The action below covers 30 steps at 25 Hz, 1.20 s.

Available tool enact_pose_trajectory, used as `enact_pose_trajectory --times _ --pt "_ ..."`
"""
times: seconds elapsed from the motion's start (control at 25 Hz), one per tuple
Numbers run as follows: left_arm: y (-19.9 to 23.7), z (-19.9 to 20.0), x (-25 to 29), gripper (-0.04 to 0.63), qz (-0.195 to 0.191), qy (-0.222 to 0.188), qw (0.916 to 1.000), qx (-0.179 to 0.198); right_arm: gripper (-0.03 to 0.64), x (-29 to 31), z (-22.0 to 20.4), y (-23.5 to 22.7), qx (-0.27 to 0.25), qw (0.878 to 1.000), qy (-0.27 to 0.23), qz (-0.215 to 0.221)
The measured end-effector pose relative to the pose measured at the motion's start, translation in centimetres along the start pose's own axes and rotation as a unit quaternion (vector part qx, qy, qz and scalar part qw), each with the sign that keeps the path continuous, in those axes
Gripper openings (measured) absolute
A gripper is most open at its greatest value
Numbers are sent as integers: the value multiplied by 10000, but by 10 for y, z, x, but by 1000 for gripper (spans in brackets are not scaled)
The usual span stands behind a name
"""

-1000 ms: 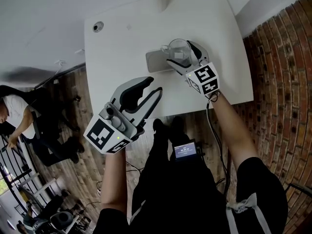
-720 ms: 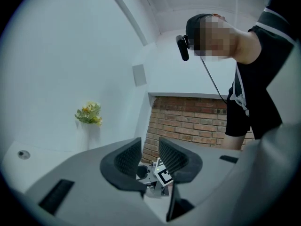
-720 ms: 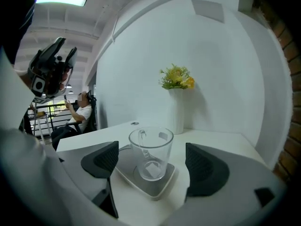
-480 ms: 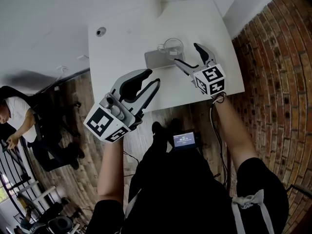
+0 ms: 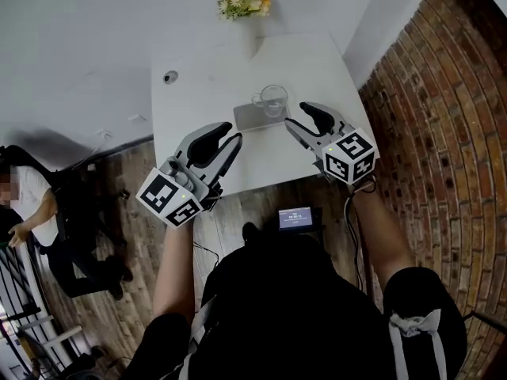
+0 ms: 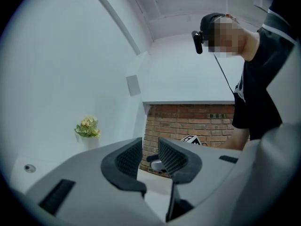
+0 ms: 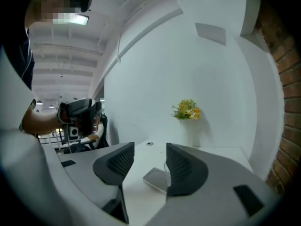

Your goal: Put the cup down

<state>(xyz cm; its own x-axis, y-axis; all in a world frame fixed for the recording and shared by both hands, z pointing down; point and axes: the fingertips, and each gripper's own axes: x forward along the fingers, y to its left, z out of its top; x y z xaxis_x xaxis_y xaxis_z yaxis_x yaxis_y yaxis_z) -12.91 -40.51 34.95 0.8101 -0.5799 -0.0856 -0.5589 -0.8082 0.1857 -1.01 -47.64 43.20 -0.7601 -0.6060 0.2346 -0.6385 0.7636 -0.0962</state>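
Head view: clear glass cup [image 5: 273, 100] on white tabletop [image 5: 198, 93], frame centre; my right gripper [image 5: 299, 115] closing, empty; left gripper [image 5: 230, 135] narrow, empty.

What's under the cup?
A flat grey tray on the white table; the cup stands on its far right corner. The patch beneath its base is covered.

text: none legible | small screen [image 5: 297, 217]: digits too small
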Motion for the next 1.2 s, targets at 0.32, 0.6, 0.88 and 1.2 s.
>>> enact_pose_trajectory --times 0.32,0.6,0.88,1.2 --pt "-11 -17 -26 109 46 99 9999 -106 40 -41 28 50 792 9946 -665 116" --pt "-21 -26 -40 106 155 -41 9993 -346 14 -44 25 71 1043 9908 -863 71" --pt "-24 -27 -32 100 136 -50 9994 -329 12 -39 27 58 1211 9883 -926 12" --pt "-35 -30 -21 98 3 43 9995 -319 12 -39 25 50 1135 9894 -907 -36"
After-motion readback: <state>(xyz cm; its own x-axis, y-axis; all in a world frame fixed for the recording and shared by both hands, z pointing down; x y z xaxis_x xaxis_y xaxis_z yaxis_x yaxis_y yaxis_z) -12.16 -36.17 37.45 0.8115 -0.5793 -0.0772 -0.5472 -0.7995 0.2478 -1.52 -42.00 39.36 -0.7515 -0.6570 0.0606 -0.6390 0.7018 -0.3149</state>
